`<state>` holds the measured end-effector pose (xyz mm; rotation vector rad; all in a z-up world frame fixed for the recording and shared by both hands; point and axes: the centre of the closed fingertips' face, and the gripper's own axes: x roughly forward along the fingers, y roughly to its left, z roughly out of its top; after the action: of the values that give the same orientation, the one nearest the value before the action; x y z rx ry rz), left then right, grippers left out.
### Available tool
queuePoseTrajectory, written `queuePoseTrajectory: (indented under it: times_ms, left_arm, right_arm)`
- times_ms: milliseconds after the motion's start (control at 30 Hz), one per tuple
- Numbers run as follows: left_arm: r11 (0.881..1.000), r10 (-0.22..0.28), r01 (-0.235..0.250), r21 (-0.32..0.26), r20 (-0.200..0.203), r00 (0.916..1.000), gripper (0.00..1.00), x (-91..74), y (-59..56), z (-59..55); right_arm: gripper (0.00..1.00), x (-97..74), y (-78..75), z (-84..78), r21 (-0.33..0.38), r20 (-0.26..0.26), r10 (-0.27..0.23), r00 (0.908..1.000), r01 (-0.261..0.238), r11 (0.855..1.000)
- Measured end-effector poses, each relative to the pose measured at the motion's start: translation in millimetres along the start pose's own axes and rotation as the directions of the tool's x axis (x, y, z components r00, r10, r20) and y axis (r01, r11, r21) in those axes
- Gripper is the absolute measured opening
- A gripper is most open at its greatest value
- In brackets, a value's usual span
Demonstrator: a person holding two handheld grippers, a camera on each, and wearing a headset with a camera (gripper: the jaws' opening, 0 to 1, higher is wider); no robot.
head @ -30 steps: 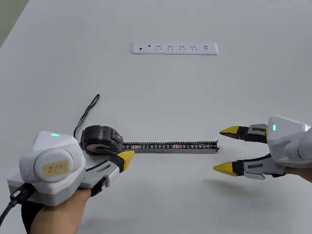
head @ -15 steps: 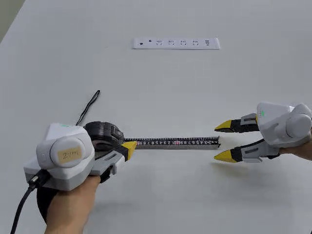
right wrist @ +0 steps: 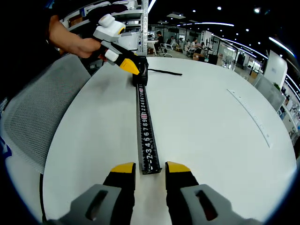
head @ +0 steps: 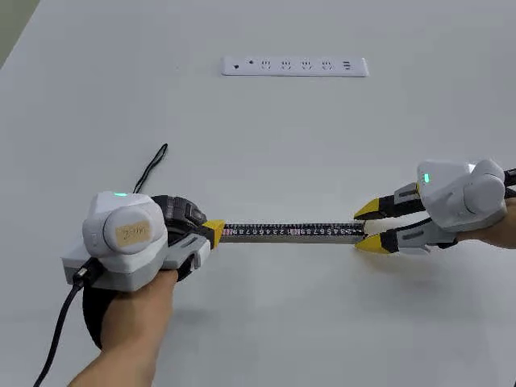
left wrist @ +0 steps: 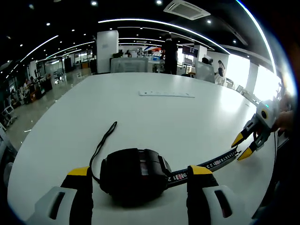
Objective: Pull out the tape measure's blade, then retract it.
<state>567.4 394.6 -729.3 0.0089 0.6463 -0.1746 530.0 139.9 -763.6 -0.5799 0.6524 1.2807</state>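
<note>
Lying flat, blade (head: 290,231) runs rightward from case (head: 181,216) toward right tongs (head: 365,228).

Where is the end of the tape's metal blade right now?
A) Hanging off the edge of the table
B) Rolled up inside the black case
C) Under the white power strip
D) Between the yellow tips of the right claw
D: the blade lies stretched out flat from the tape measure, and its end sits between the two yellow tips of the right claw.
</note>
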Motion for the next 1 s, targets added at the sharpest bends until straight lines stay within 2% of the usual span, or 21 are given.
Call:
queuePoseTrajectory:
  times_ms: [233,433,700,1000]
  left_arm:
    - [1.0,0.009,-0.01,-0.011,-0.011,0.9999,0.76,6.1,-0.8,-2.1]
    - [1.0,0.019,-0.019,-0.02,-0.02,0.9996,0.73,8.2,-0.8,-5.8]
    - [0.999,0.033,-0.034,-0.027,-0.024,0.9992,0.72,9.3,1.6,-5.7]
    - [0.998,0.053,-0.054,-0.042,-0.025,0.9983,0.7,10.6,4.5,-5.1]
  right_arm:
    - [0.22,-0.5,-0.7,-4.4,-0.008,-0.006,-0.004,1.0,0.004,1.0]
    - [0.15,0.1,-2.3,-4.5,-0.003,0.004,-0.009,1.0,0.009,1.0]
    - [0.14,-0.6,-1.7,-3.1,0.006,0.024,-0.009,0.9997,0.009,1.0]
    - [0.13,-0.6,-2.2,-3.3,-0.002,0.019,-0.006,0.9998,0.007,1.0]
